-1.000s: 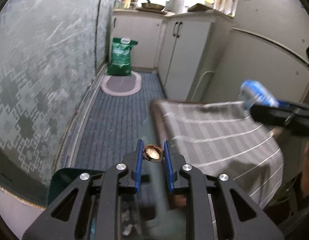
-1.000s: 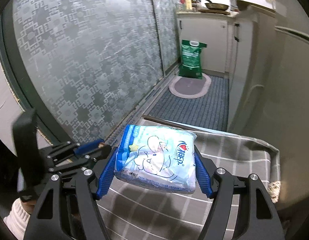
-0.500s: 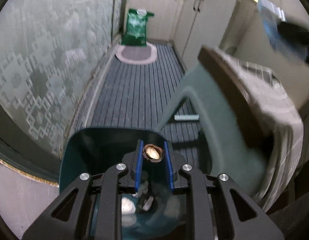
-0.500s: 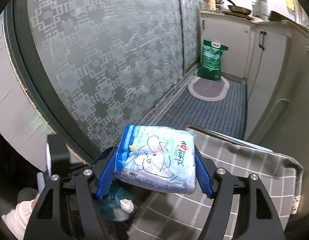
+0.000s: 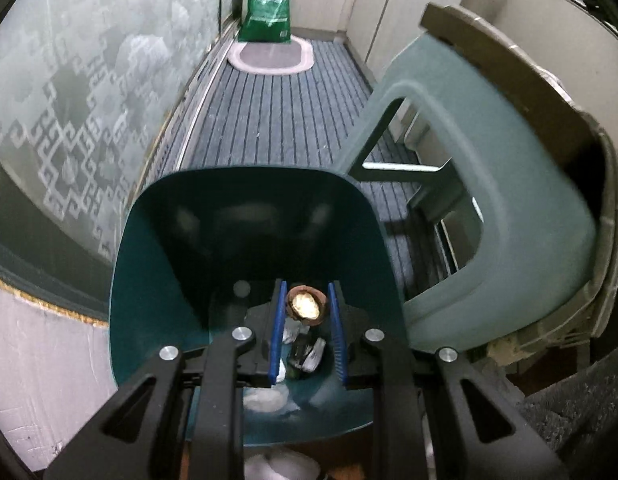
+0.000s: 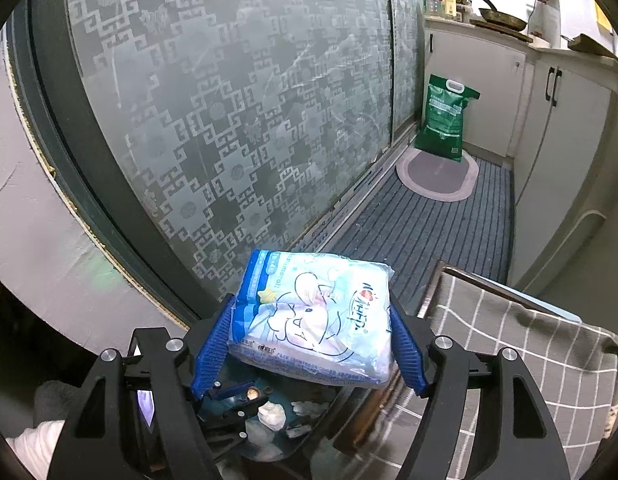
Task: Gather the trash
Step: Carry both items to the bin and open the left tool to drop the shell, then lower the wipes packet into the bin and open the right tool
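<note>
Soft tissue pack (image 6: pixel 313 316), pale blue with cartoon print: the word "OPEN" is legible near its centre; a red heart logo with slanted characters, at about 3 o'clock on the pack, is not decipherable. Green sack (image 6: pixel 445 118): white print too small to read.

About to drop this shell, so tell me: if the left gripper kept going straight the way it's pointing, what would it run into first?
Probably the trash inside the dark green bin: the left gripper, holding the nut shell, points down into its open mouth, though depth is uncertain.
</note>
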The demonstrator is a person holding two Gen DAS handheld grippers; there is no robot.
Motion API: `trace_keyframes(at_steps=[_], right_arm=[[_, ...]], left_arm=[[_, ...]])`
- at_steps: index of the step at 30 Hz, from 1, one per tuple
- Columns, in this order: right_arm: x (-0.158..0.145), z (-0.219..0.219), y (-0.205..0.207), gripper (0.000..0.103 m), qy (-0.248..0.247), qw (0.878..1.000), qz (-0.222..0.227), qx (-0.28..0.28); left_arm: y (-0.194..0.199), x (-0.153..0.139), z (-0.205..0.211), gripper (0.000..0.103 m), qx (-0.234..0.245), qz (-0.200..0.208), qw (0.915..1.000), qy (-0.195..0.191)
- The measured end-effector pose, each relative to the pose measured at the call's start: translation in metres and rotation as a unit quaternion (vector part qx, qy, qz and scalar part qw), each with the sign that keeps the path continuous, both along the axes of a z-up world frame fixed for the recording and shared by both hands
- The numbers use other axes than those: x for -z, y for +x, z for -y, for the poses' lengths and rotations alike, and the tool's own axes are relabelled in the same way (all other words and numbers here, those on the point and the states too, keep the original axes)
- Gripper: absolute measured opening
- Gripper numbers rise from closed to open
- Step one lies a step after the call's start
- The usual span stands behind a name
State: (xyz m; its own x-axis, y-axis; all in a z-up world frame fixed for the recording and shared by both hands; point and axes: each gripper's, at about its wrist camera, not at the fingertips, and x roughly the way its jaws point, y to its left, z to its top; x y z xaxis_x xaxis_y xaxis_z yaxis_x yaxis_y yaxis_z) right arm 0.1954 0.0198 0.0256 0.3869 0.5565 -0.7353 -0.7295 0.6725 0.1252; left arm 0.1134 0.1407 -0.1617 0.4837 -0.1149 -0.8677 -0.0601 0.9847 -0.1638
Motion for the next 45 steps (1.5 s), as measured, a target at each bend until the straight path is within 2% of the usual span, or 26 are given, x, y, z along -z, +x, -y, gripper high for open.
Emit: trace_keyframes(at_steps=[3, 5, 11, 18, 29, 38, 45], right_arm=[[0.007, -0.006, 0.001, 0.072, -0.007, 1.000, -0.007, 0.000], [0.011, -0.010, 0.001, 0.072, -0.013, 1.000, -0.010, 0.000], [0.027, -0.023, 0.003, 0.072, -0.030, 0.999, -0.026, -0.003], [0.051, -0.042, -0.001, 0.072, -0.055, 0.997, -0.047, -0.015], [0.098, -0.071, -0.007, 0.072, -0.100, 0.991, -0.084, -0.036], [0.142, -0.090, -0.023, 0.072, -0.162, 0.980, -0.098, -0.059], [0.185, -0.096, -0.030, 0.072, -0.214, 0.966, -0.120, -0.077]], left_arm=[[-0.004, 0.008, -0.003, 0.024, 0.001, -0.011, 0.9999, 0.008], [-0.007, 0.012, -0.005, 0.034, 0.002, -0.017, 0.9998, 0.010], [-0.013, 0.007, -0.017, 0.034, -0.004, -0.006, 0.9999, 0.011], [-0.028, -0.028, -0.035, 0.026, -0.027, 0.051, 0.9981, 0.022], [-0.052, -0.091, -0.066, 0.016, -0.063, 0.137, 0.9885, 0.007], [-0.070, -0.126, -0.073, 0.013, -0.070, 0.181, 0.9810, 0.006], [-0.076, -0.137, -0.073, 0.013, -0.066, 0.198, 0.9778, 0.016]])
